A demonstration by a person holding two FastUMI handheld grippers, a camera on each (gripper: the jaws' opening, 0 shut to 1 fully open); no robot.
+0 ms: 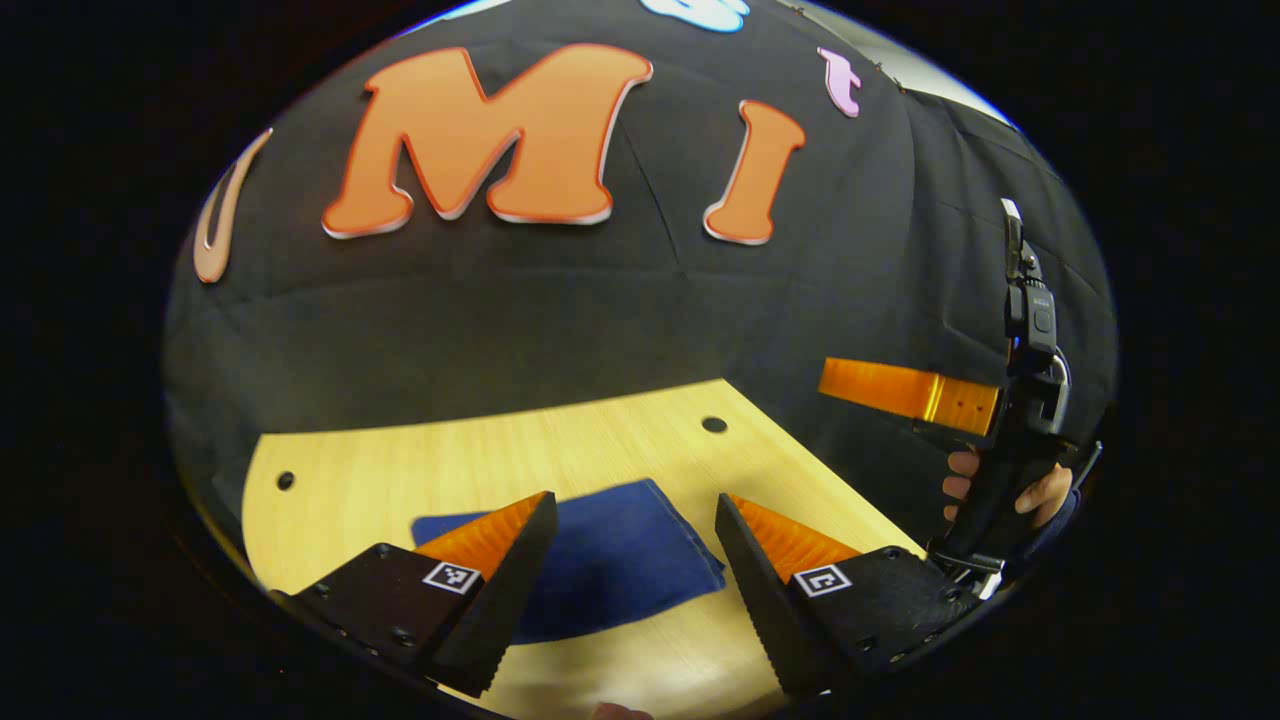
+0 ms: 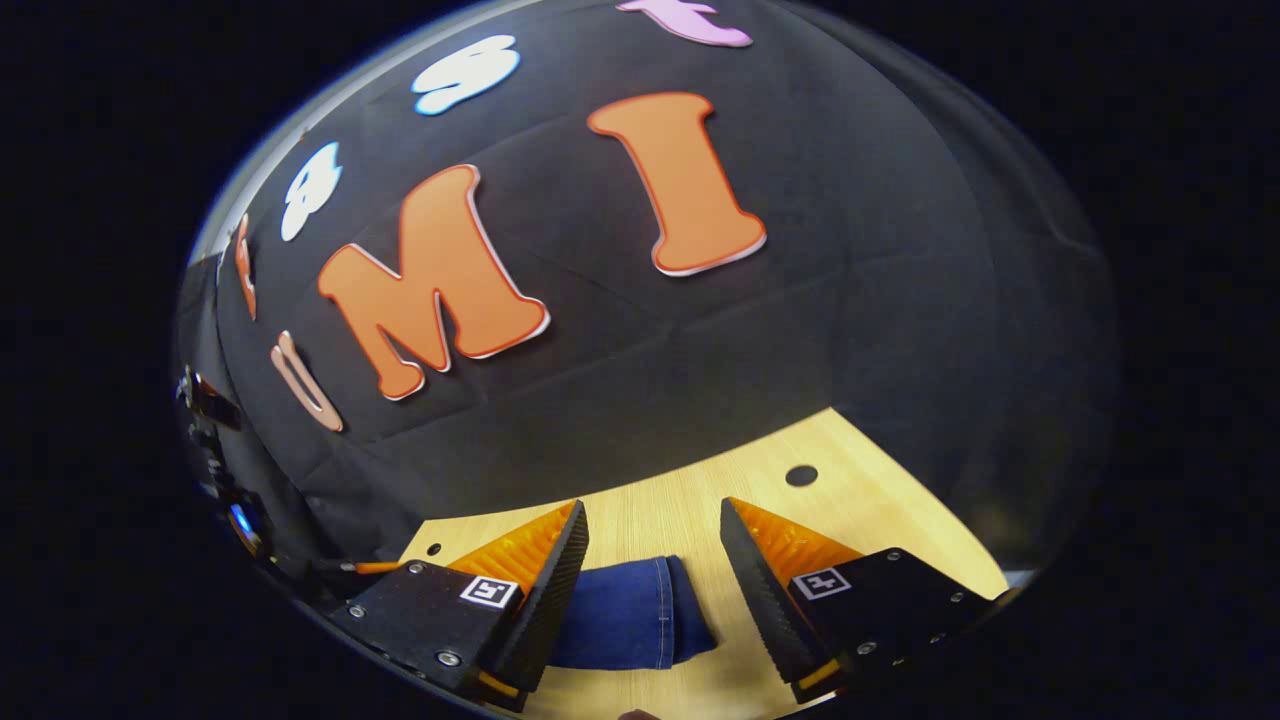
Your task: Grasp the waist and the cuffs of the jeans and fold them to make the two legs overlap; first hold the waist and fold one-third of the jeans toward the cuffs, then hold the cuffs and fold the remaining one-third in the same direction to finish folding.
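Folded jeans (image 1: 620,560) flat on the table (image 1: 480,460)

Both grippers hover above them, wide open and empty: left gripper (image 1: 632,585), right gripper (image 2: 650,600). In the right gripper view the long side runs left-right with a stitched hem near the right end. No readable labels. A hand (image 1: 1000,495) holds the other gripper off the table's right edge.

My left gripper (image 1: 635,580), bottom of left gripper view: two wedge fingers, ribbed inner faces, black housings with screws, square coded marker on each. My right gripper (image 2: 650,590), bottom of right gripper view: same build, screws, coded markers. Right edge of left gripper view: my hand (image 1: 1040,492) around black handle, dark sleeve.
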